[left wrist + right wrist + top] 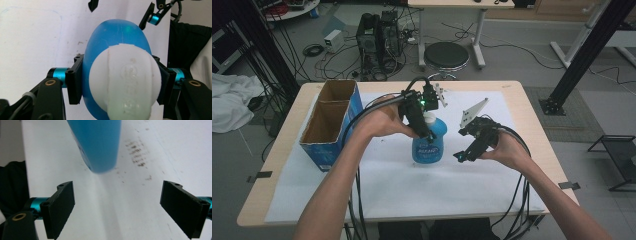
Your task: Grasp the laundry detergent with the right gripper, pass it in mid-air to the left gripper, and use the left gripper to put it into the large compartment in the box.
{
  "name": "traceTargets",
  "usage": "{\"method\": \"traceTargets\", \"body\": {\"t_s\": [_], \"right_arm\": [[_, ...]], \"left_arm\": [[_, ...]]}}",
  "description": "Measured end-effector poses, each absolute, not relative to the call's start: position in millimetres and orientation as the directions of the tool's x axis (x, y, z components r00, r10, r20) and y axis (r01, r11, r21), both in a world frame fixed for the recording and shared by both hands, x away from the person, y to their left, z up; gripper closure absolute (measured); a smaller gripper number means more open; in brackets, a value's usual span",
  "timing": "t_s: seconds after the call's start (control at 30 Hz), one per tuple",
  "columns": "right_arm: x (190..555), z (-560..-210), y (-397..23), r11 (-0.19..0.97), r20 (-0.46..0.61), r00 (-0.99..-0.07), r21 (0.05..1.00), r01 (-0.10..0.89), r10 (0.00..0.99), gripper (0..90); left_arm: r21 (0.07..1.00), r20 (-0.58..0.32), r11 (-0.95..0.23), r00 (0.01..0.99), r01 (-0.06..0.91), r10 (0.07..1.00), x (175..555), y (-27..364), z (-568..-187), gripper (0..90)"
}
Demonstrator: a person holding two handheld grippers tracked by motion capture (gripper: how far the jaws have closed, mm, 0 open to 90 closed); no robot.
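At far left on the table [282, 175]: an open blue cardboard box [332, 122] with 2 compartments, standing on a white sheet [387, 185]. At centre: a blue bottle [429, 145] with a white cap [125, 82], upright on the sheet. Left gripper [424, 117], reaching down from above, clamped across the bottle's upper body just below the cap. To the right, just beside the bottle: right gripper [464, 155], jaws wide apart, holding nothing, aimed toward the bottle's lower body. Likely risks: smooth rounded plastic slipping from the high, narrow clamp; bottle tipping if nudged by the right jaws.
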State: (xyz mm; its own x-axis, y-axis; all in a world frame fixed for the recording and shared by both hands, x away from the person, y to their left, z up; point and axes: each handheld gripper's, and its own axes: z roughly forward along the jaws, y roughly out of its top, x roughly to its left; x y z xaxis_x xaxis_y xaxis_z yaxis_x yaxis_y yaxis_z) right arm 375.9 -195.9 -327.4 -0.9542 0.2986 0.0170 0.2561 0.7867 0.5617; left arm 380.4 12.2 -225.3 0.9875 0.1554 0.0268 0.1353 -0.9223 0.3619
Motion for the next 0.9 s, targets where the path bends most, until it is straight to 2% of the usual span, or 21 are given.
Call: {"method": "traceTargets", "body": {"t_s": [0.17, 0.5, 0.6, 0.77, 0.9], "right_arm": [[378, -331, -203, 0.815, -0.010, -0.939, 0.499, 0.294, 0.345, 11.7], [384, -329, -222, 0.832, -0.061, -0.909, 0.432, 0.349, 0.413, 11.7], [384, -327, -227, 0.827, -0.053, -0.898, 0.418, 0.377, 0.436, 11.7], [385, -327, -233, 0.828, -0.072, -0.896, 0.421, 0.370, 0.437, 11.7], [385, -327, -236, 0.838, -0.073, -0.900, 0.403, 0.368, 0.430, 11.7]], "left_arm": [[0.350, 0.033, -0.921, 0.981, 0.170, 0.193, 382, 20, -209, 37.8], [0.335, 0.068, -0.888, 0.932, 0.316, 0.357, 392, 51, -155, 37.9], [0.357, 0.065, -0.844, 0.891, 0.400, 0.450, 398, 69, -129, 37.9], [0.364, 0.082, -0.812, 0.853, 0.456, 0.516, 404, 90, -105, 38.0], [0.377, 0.070, -0.766, 0.809, 0.521, 0.584, 411, 122, -85, 38.0]]}}
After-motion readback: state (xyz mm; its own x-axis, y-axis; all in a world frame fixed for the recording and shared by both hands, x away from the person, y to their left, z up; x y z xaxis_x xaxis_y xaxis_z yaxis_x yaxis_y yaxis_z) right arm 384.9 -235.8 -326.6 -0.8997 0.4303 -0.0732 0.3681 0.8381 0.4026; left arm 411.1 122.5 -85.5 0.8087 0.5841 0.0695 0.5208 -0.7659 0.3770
